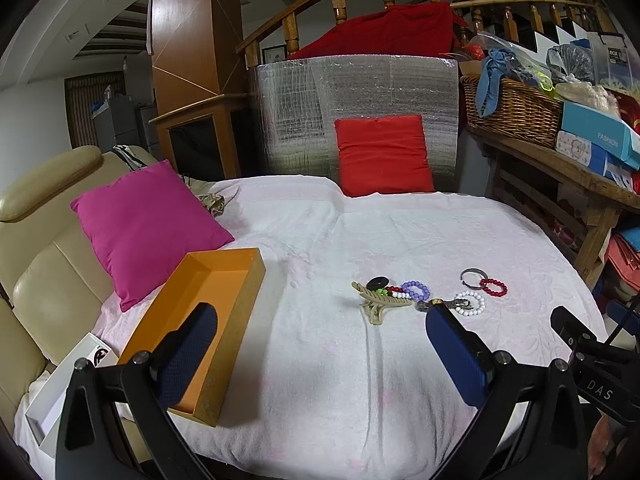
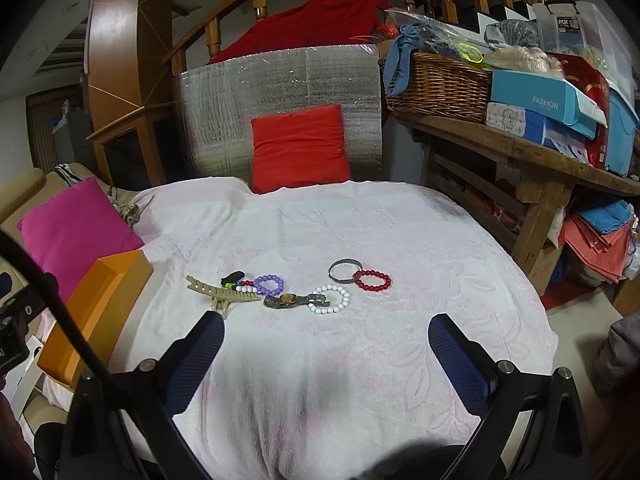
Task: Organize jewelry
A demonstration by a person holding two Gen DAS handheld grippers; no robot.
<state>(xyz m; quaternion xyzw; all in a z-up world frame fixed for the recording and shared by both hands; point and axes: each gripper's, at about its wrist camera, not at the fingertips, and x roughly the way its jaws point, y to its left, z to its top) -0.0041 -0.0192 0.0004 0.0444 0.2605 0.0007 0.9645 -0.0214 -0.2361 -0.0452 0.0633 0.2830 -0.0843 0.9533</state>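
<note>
Jewelry sits clustered mid-frame on the white towel point(image 2: 320, 360): hair clip point(image 2: 222, 293), purple bracelet point(image 2: 269, 285), white bracelet point(image 2: 332, 298), red bracelet point(image 2: 373, 280), metal bangle point(image 2: 344, 270). Orange box point(image 1: 200, 320) lies lower left, nothing visible inside. Left gripper point(image 1: 320, 344) and right gripper point(image 2: 326, 356) both spread wide, holding nothing. Likely trouble: pieces touch or overlap, so one pinch may drag neighbours; soft towel may bunch between fingers.

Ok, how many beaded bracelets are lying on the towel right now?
4, maybe more hidden. Red bracelet farthest right, touching the metal bangle; white bracelet in front; purple bracelet left of those; a mixed-colour strand partly under the hair clip.
</note>
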